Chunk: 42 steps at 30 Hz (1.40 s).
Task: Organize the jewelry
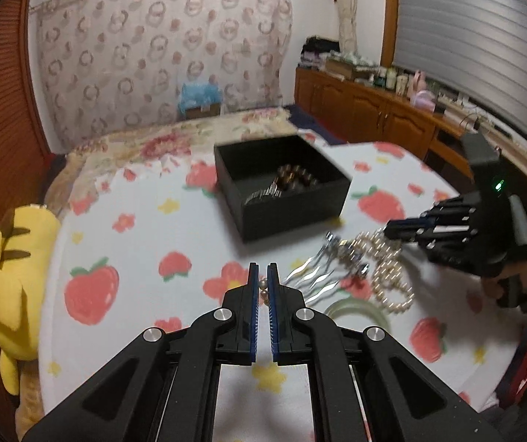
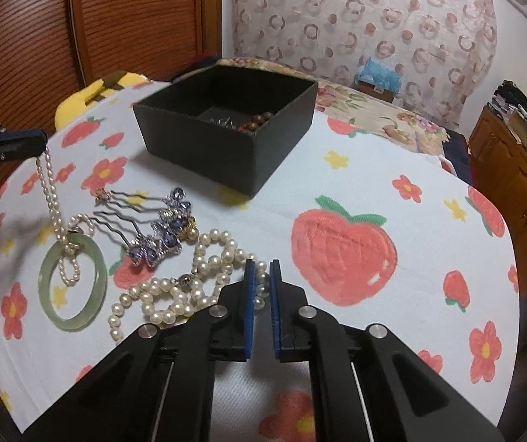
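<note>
A black open box [image 1: 282, 188] [image 2: 226, 136] stands on the strawberry-print cloth and holds brown beads [image 1: 295, 176] and a silver piece. My left gripper [image 1: 262, 276] is shut on a thin pearl necklace [image 2: 51, 199], lifting it; its lower end still lies through a green jade bangle [image 2: 73, 283]. My right gripper [image 2: 259, 276] is nearly shut and empty, just over a thick pearl necklace [image 2: 175, 294]. A purple-jewelled hair comb [image 2: 160, 228] lies between the bangle and the thick pearls.
A yellow plush toy [image 1: 13, 287] lies at the table's left edge. A bed with a floral cover [image 1: 175, 140] is behind the table. A wooden cabinet [image 1: 374, 110] with bottles stands at the right.
</note>
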### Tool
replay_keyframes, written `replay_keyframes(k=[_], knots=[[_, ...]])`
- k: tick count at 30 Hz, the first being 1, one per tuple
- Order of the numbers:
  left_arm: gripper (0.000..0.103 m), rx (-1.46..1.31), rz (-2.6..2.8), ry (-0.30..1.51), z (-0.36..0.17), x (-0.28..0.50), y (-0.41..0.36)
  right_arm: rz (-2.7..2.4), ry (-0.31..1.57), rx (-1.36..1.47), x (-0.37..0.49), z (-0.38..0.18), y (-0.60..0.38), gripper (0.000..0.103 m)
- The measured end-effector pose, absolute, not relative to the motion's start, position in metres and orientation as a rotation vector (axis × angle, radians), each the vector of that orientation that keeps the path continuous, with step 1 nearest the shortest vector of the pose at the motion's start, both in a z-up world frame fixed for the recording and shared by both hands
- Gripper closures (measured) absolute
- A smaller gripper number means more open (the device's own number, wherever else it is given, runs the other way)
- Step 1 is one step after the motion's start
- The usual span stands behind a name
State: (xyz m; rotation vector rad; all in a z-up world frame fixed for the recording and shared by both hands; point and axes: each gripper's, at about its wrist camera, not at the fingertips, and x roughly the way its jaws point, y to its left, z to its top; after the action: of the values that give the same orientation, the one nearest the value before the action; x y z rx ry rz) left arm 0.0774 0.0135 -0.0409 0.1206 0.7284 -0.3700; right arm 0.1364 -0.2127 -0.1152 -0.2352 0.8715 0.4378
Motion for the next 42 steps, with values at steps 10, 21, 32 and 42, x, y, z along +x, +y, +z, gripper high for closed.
replay_keyframes(k=[10,21,32,42], knots=[[0.099,0.107,-0.406,0.610,0.015,0.069,-0.001,0.461,0.750,-0.235,0.117,-0.055,-0.217,0.095],[0.099,0.127,-0.414,0.505,0.066,0.063,-0.013,0.485,0.641,-0.227,0.103,0.002,-0.220,0.095],[0.099,0.116,-0.433,0.450,0.097,0.081,-0.021,0.528,0.527,-0.223,0.090,0.057,-0.217,0.095],[0.099,0.111,-0.438,0.399,0.127,0.116,-0.031,0.545,0.463,-0.219,0.112,0.094,-0.217,0.095]])
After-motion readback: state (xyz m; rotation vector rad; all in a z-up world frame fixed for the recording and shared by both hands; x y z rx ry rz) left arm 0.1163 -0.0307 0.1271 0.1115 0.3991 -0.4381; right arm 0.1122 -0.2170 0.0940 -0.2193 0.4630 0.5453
